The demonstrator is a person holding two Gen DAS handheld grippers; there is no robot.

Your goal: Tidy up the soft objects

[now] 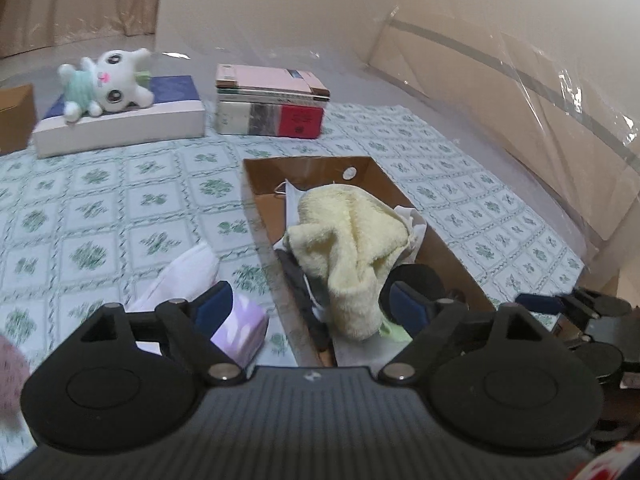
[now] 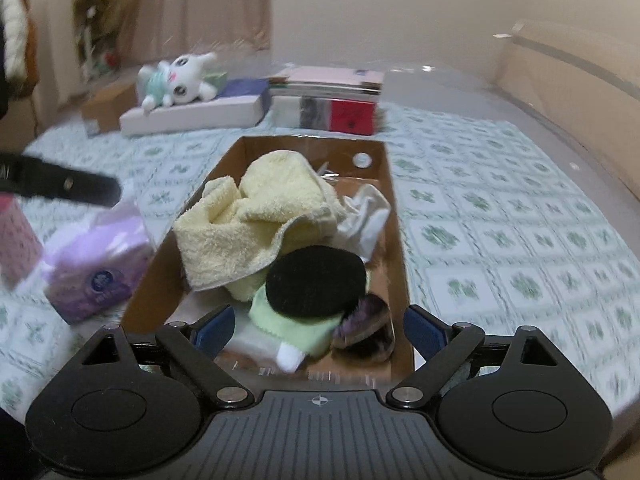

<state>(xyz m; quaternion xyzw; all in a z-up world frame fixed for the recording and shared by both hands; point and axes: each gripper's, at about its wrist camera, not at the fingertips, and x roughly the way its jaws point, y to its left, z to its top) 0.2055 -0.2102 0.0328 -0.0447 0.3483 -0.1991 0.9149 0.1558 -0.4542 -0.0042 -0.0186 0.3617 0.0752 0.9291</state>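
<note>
A brown cardboard box [image 2: 398,220] sits mid-table with a pale yellow towel [image 2: 256,216], a white cloth [image 2: 366,220], a round black pad [image 2: 316,282], a light green cloth [image 2: 292,322] and a dark purple item [image 2: 366,326] inside. In the left wrist view the box [image 1: 264,216] and towel [image 1: 352,248] lie just ahead. My left gripper [image 1: 312,304] is open and empty over the box's near left edge. My right gripper [image 2: 320,330] is open and empty over the box's near end. A white plush toy [image 1: 108,80] lies on a flat box at the back.
A purple tissue pack [image 2: 96,264] lies left of the box, with a pink container [image 2: 16,236] beside it. A stack of books [image 1: 272,100] and a flat white-and-blue box [image 1: 120,120] stand at the back. A plastic-covered headboard [image 1: 520,92] runs along the right.
</note>
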